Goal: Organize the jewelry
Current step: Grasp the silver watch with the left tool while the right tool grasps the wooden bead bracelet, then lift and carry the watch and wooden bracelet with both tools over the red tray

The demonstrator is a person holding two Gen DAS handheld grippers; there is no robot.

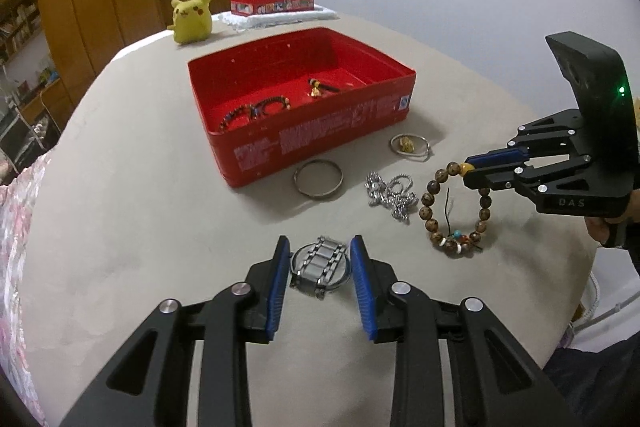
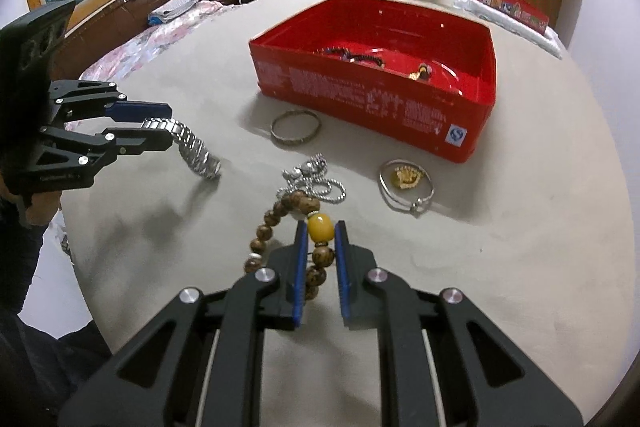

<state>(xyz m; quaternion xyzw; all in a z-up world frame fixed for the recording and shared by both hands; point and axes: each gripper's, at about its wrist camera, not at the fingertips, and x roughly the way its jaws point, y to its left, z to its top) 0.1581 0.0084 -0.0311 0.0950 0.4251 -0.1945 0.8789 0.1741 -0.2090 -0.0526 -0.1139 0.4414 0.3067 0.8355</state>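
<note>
On the beige surface [image 1: 140,187] before me lie a red box [image 1: 320,131], a bangle [image 1: 319,179], a silver chain [image 1: 390,193], a charm ring [image 1: 410,145], a yellow plush [image 1: 191,19].

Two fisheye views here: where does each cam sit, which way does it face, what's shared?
Left wrist: sits on the left tongs, faces along their fingers across the table to the red box; own fingers grip a watch; right tongs at the right edge.
Right wrist: sits on the right tongs, faces the box from the other side; own fingers pinch the bead bracelet; left tongs at left, lifting the watch.
Shared: box, bangle, chain, Pikachu.
</note>
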